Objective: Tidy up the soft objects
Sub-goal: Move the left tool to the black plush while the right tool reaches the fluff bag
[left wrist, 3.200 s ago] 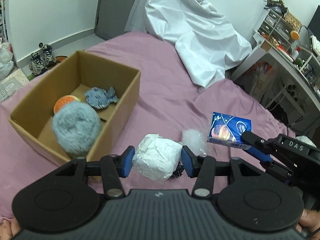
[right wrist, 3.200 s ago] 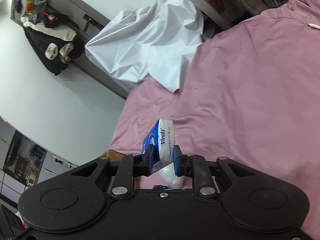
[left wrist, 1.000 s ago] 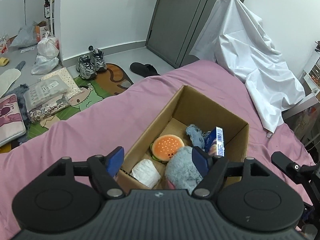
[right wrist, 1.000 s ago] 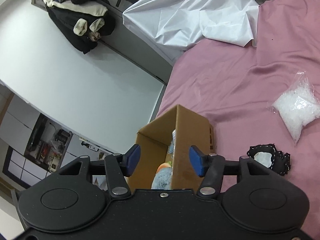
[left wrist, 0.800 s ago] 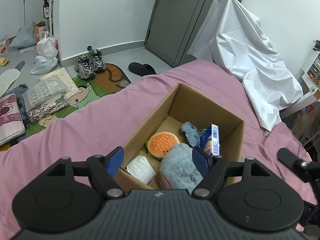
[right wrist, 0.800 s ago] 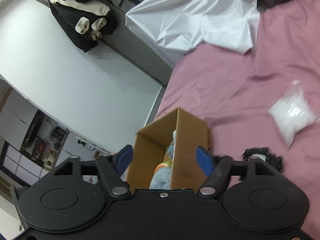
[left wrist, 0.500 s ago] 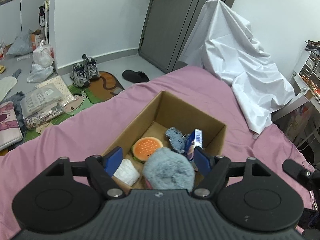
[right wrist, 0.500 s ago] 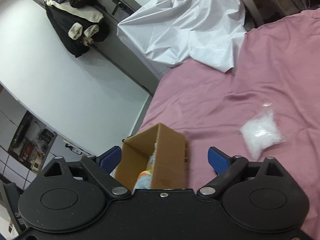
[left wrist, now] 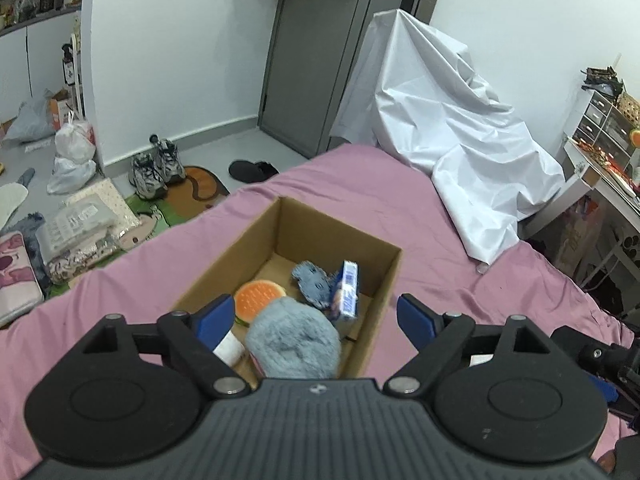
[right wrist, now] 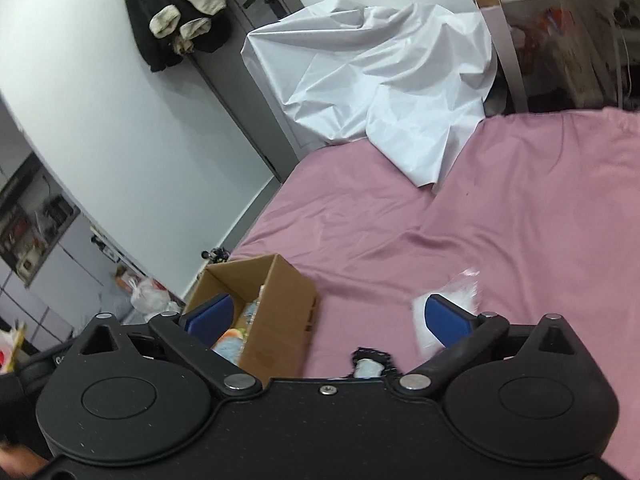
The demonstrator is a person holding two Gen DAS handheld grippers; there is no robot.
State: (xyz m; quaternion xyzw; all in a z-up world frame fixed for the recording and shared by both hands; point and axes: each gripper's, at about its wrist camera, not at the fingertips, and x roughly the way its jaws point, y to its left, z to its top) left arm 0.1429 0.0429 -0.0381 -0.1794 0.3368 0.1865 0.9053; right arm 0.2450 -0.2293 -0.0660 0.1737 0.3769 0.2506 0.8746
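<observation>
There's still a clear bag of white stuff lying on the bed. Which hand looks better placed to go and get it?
Probably the right. The right gripper is open and the clear bag lies just by its right finger, while the left gripper faces the cardboard box.

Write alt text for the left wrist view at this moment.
An open brown cardboard box sits on a pink bedsheet, holding a fluffy grey-blue plush, an orange burger-shaped toy, a blue denim soft toy, a blue tissue pack on end and a white bundle. The empty left gripper hangs open above it.
</observation>
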